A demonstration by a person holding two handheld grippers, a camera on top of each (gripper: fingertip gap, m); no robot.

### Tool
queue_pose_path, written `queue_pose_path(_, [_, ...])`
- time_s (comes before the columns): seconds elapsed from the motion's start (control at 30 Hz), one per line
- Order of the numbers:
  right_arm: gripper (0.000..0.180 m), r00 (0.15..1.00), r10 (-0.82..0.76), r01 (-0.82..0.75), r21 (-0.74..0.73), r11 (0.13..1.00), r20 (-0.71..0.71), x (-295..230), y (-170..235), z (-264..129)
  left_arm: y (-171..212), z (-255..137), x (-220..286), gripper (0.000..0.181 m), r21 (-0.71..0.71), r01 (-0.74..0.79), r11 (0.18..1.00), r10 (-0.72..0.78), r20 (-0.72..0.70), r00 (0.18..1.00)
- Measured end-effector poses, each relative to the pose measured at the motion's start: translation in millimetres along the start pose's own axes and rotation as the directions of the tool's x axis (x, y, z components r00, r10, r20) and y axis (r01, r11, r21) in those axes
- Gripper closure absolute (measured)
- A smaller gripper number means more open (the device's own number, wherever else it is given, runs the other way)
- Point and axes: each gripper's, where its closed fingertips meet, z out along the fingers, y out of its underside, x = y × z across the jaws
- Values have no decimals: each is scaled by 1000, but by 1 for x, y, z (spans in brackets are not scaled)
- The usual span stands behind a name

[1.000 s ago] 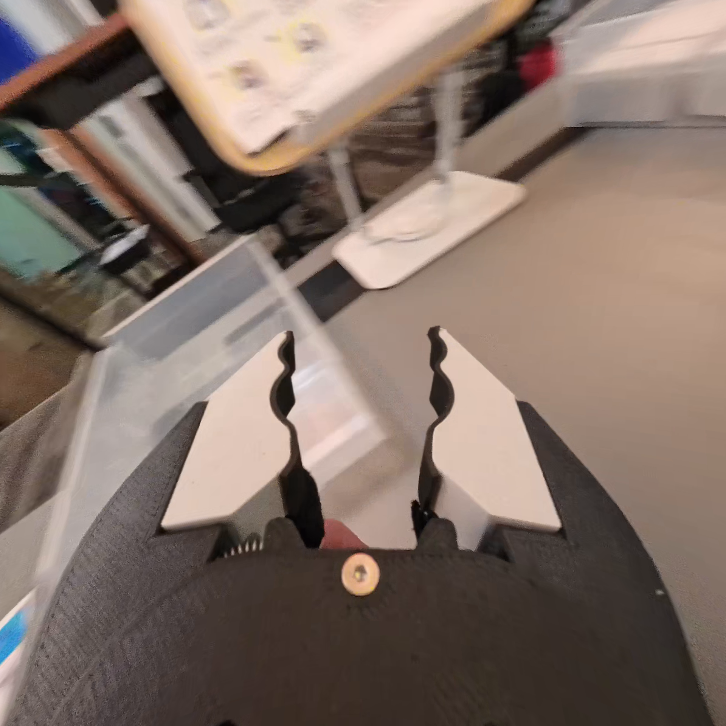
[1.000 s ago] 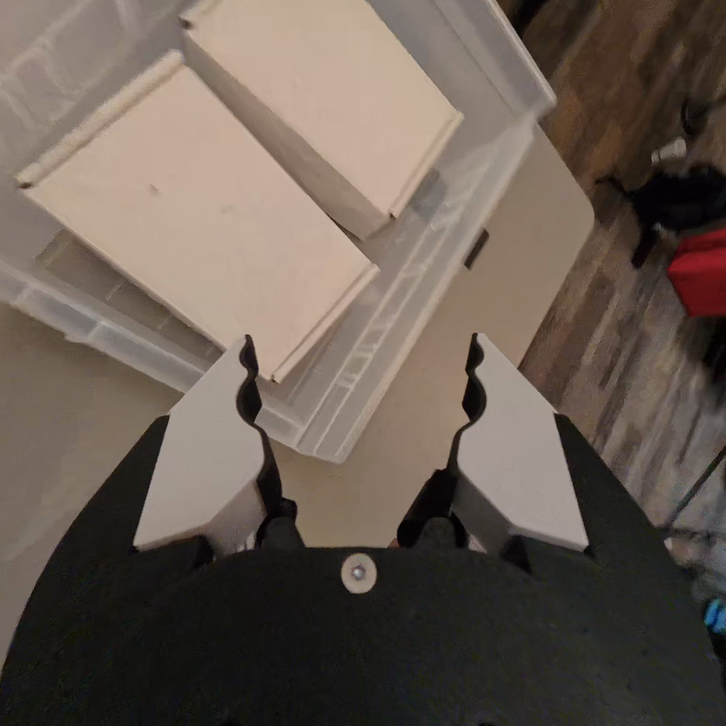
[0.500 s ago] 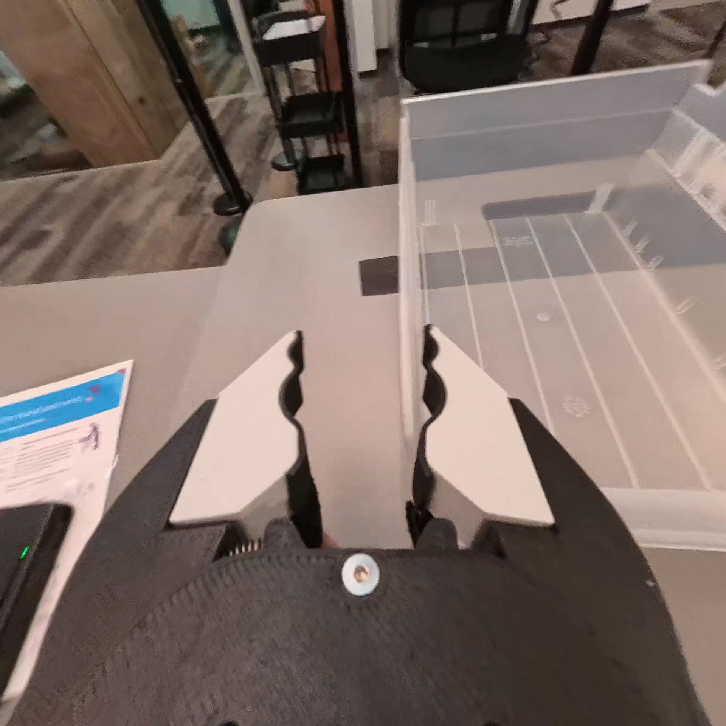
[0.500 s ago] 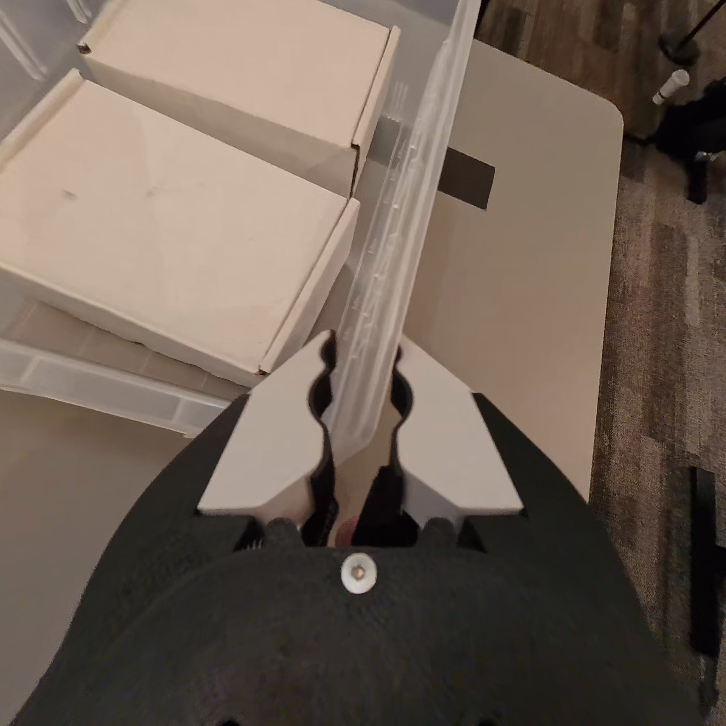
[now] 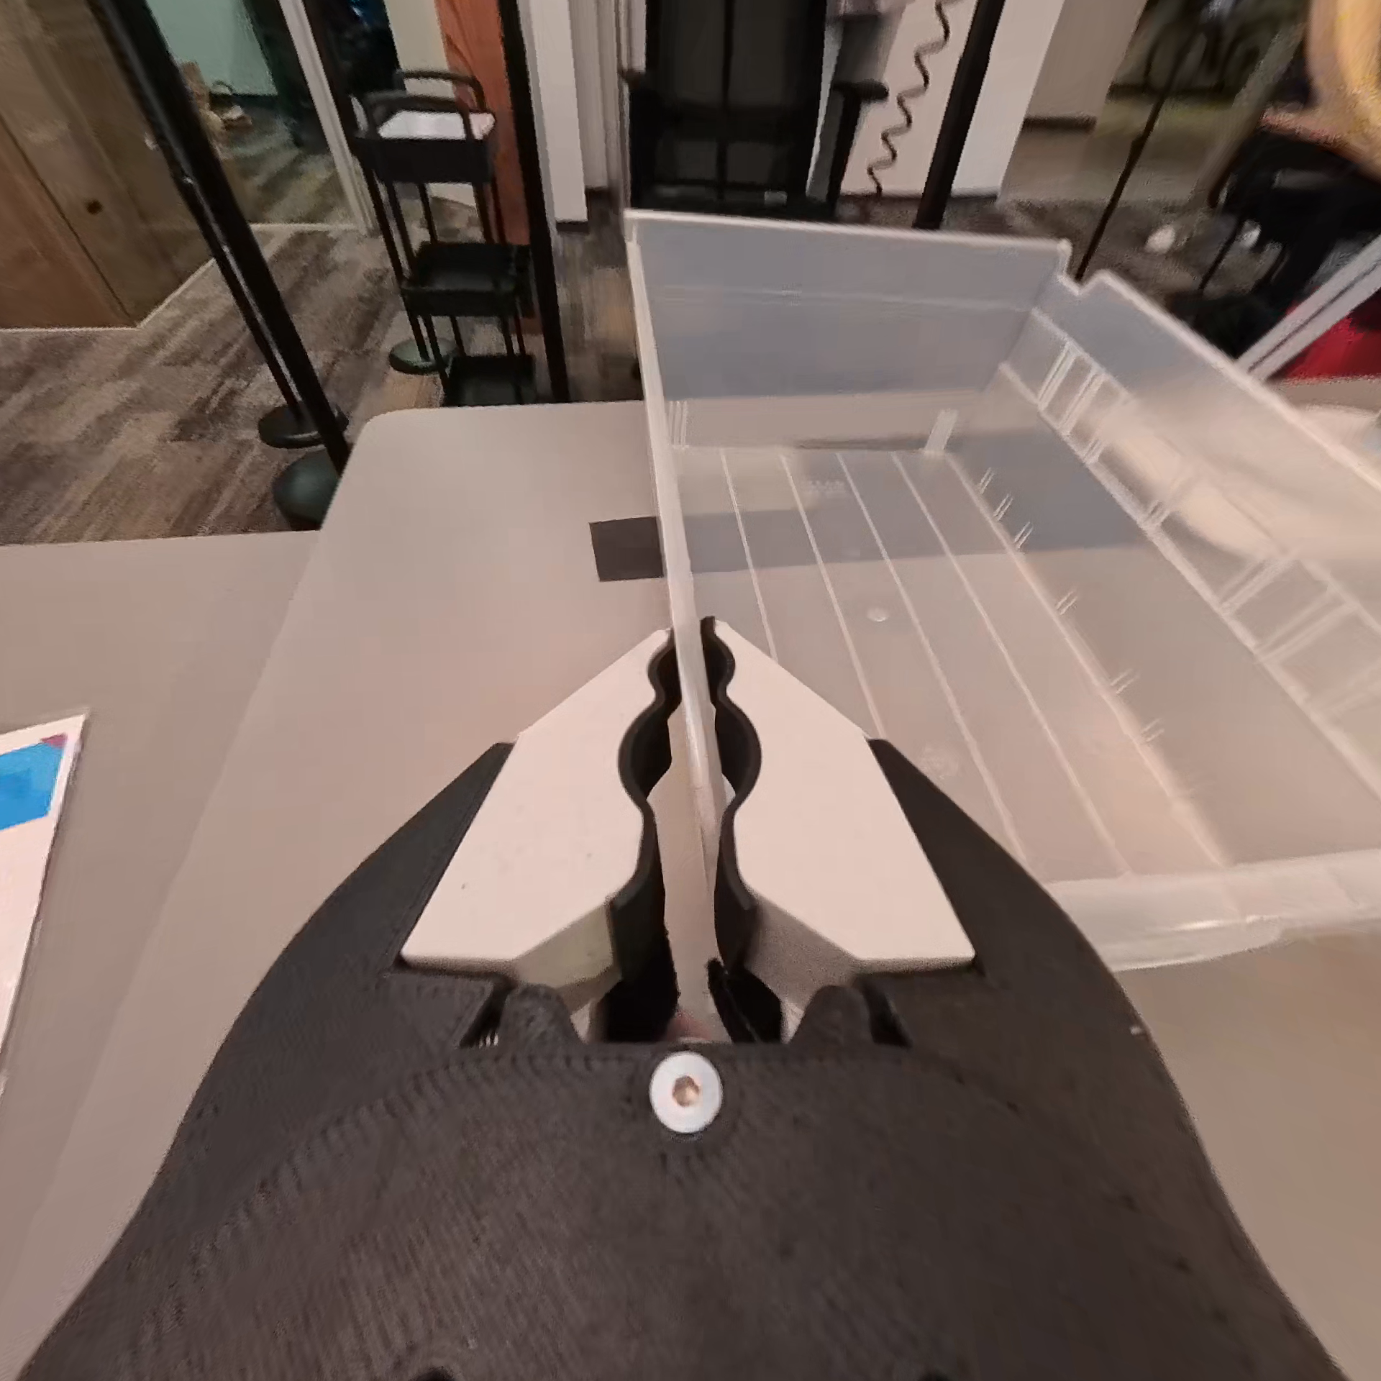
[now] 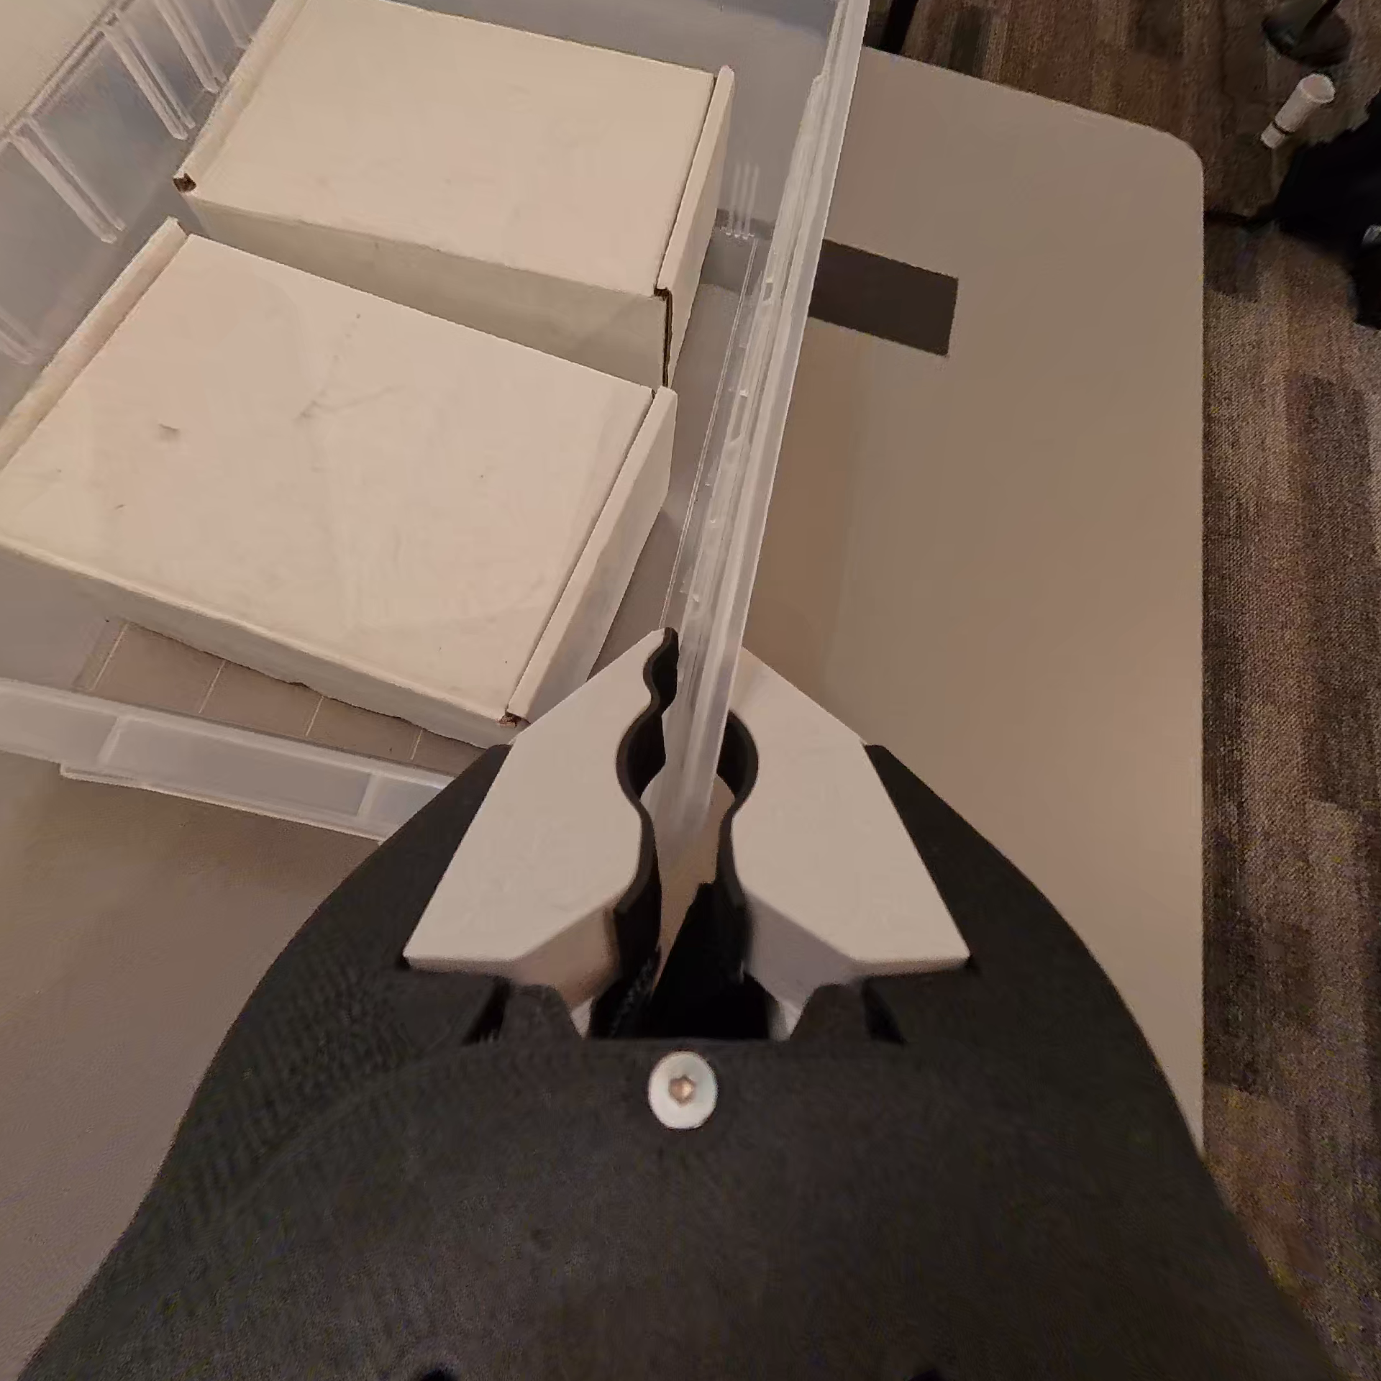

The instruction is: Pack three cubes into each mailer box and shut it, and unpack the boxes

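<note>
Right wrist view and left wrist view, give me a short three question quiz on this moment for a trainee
1. True or false: the right gripper is shut on the clear bin wall.
2. How many mailer boxes lie in the bin in the right wrist view?
3. What does the left gripper clamp: A paper, B bin wall, C nothing?

Key
1. True.
2. Two: near mailer box, far mailer box, both shut.
3. B, the bin wall.

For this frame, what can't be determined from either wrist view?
- Box contents: right wrist view, both mailer boxes are shut, so any cubes are hidden.
- Cubes: none visible in either view.
- Whether both grippers hold one bin: left gripper clamps a clear bin wall, right gripper another wall; neither view shows both.
- Leaflet: left wrist view, cut off by the left edge.
</note>
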Motion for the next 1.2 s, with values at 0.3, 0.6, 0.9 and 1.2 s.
queue_pose_path(0.3, [176, 1000, 3, -3, -2, 1000, 8, -49, 23, -32, -11, -50, 3, 179, 100, 31, 994, -29, -25, 999])
queue_pose_path(0.6, [177, 998, -9, 6, 46, 999, 68, -124, 34, -55, -25, -92, 5, 178, 199, 14, 980, -6, -41, 999])
queue_pose_path(0.9, [176, 993, -12, 1, 89, 996, 119, -226, 24, -59, -53, -121, 0, 178, 314, 58, 948, -34, -80, 996])
queue_pose_path(1.2, [167, 980, -50, 22, 144, 989, 194, -313, 0, -42, -68, -149, -29, 178, 415, 140, 899, -121, -72, 990])
